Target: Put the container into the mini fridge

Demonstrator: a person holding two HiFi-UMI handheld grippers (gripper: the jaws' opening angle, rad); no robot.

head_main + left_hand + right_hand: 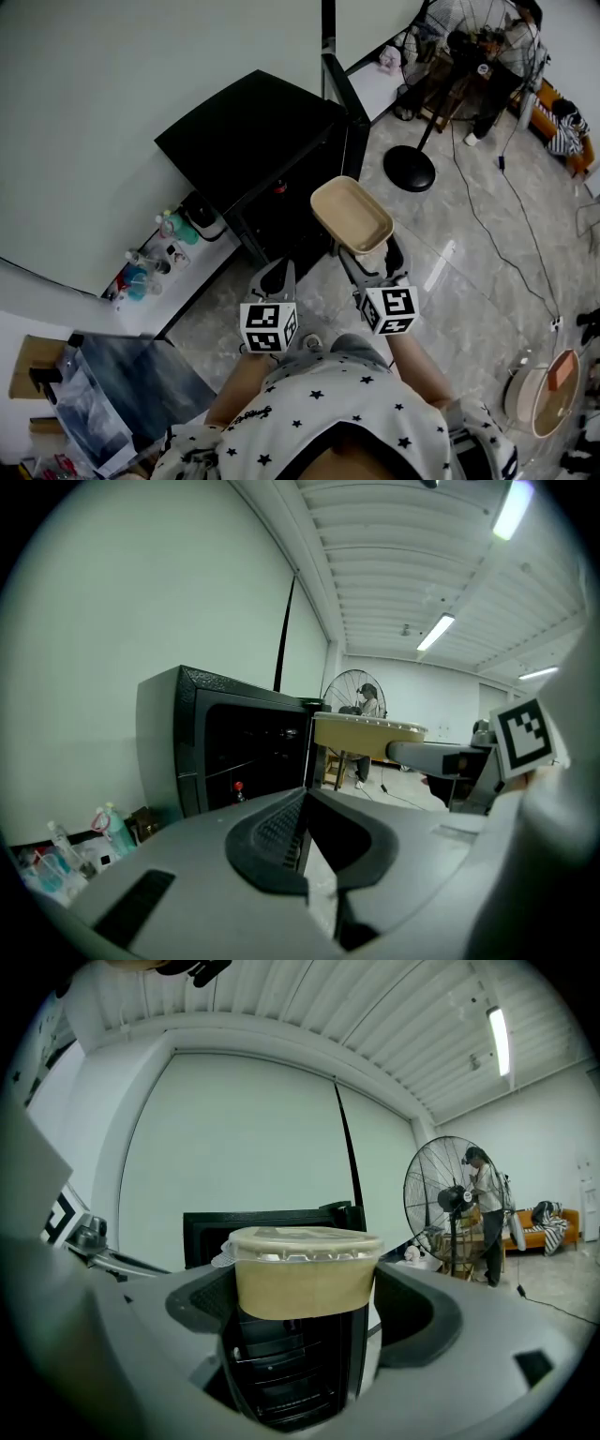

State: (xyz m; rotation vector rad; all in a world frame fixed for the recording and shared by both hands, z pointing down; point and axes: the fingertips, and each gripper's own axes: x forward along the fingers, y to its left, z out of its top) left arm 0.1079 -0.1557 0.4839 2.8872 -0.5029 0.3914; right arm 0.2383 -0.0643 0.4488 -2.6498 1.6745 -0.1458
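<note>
Your right hand-held gripper (371,258) is clamped on the container (302,1269). One jaw presses each side of its tan wall just under the clear lid, so the tub rides upright and level and its contents should not slop. It hangs in the air in front of the mini fridge (251,131), above the floor and not yet inside.

The fridge door (347,112) stands open on your right. The right gripper view looks under the tub at the dark shelves, which suggests you are lining it up with the opening.

Your left hand-held gripper (305,794) is clenched on nothing, jaw tips together. It sits low beside the right one, out of the container's path.

I judge the next move to be a straight push forward, minding that the lid clears whichever shelf sits above.
</note>
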